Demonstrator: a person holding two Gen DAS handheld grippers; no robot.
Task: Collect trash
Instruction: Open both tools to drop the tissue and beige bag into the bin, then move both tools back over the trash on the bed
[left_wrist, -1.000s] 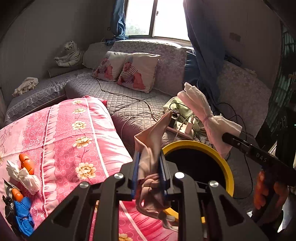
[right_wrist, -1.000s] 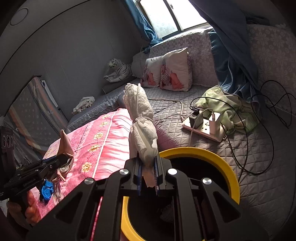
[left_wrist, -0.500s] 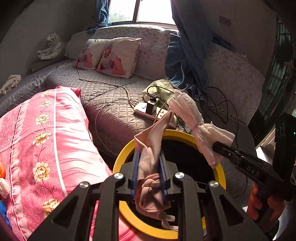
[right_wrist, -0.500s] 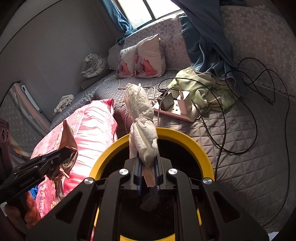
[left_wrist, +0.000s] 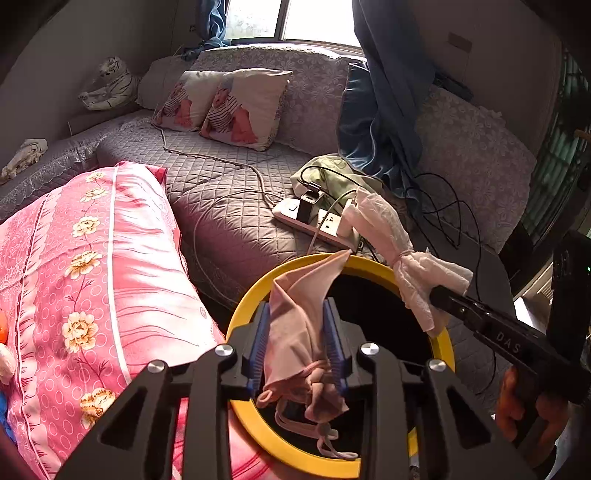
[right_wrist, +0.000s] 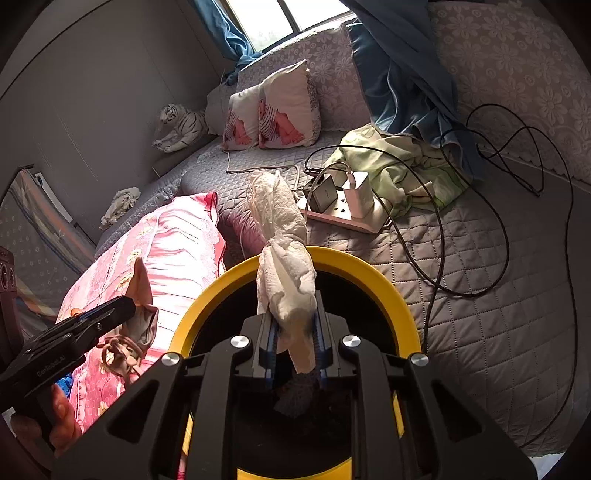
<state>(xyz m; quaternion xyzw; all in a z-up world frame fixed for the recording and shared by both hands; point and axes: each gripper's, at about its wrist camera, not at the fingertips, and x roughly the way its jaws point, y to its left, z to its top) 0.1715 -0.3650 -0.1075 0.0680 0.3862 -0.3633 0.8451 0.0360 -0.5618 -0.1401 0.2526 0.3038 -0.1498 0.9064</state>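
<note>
**Asker:** Any writing you can read?

**Me:** Two bits. My right gripper (right_wrist: 293, 314), seen from the left wrist, has "DAS" in pale letters along its black finger. My left gripper (left_wrist: 295, 306), seen from the right wrist, reads "GenRobot.AI" on its side. The power strip (right_wrist: 354, 218) beyond the bin (right_wrist: 369, 269) has no marking I can make out.

**Asker:** What can't you see?

**Me:** The inside of the bin is just black, so I can't see what is in it. My own gripper bodies cover the near part of its yellow rim in both views. Of my right hand (left_wrist: 532, 406) only a few fingers show at the picture's edge, right of the bin, and my left hand (right_wrist: 55, 417) is half cut off on the bin's left. Small orange and blue things on the pink floral quilt (left_wrist: 110, 277), left of the bin, are clipped by the frame and I can't say what they are.

**Asker:** And your fingers?

**Me:** Both pairs have just been opening and stand a little apart. The pink cloth piece (left_wrist: 295, 332) sits loosely between my left pads, its strings dangling over the bin's mouth. The white tissue wad (right_wrist: 286, 280), tied round its middle, lies between my right pads. Its tail hangs into the bin and its top pokes out past the far rim. Neither pair looks to be squeezing.
</note>
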